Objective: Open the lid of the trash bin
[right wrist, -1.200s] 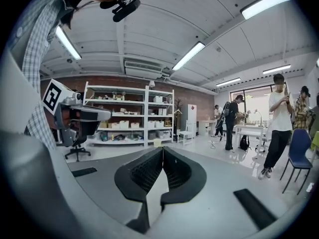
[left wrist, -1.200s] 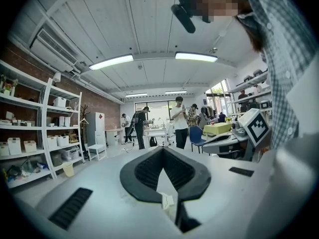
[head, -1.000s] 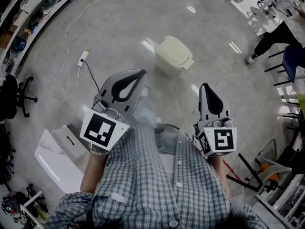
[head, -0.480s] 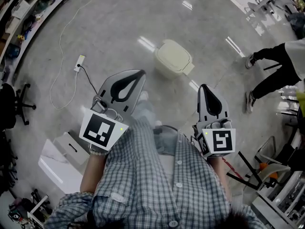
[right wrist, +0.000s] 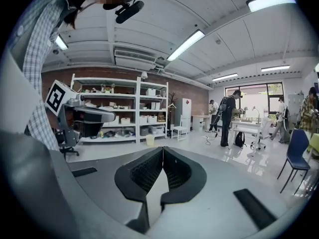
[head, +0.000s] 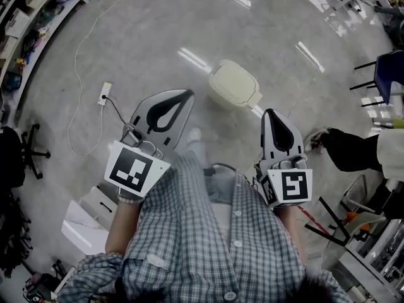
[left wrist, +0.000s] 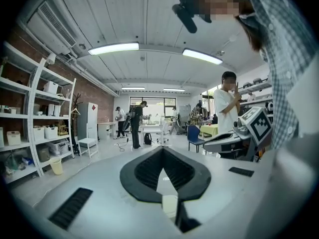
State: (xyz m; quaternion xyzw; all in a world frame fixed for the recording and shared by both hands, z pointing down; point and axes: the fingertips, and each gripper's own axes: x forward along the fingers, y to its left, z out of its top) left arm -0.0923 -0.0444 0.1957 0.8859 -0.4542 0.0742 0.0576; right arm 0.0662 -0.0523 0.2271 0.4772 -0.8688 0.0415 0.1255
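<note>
Two tongs, one in each of your hands. Left tongs (head: 184, 96): tips pressed together, nothing pinched. Right tongs (head: 273, 113): same, tips meeting, empty. One trash bin (head: 220, 96), cream, on floor (head: 145, 36) ahead of you, beyond both tongs, well apart from each. One lid (head: 233, 82), down on bin; bin's inside hidden under it. One power strip (head: 104, 92) with cable on floor, to your left. Bystander (head: 344, 149) at right edge cut off: only leg and shoe show.
</note>
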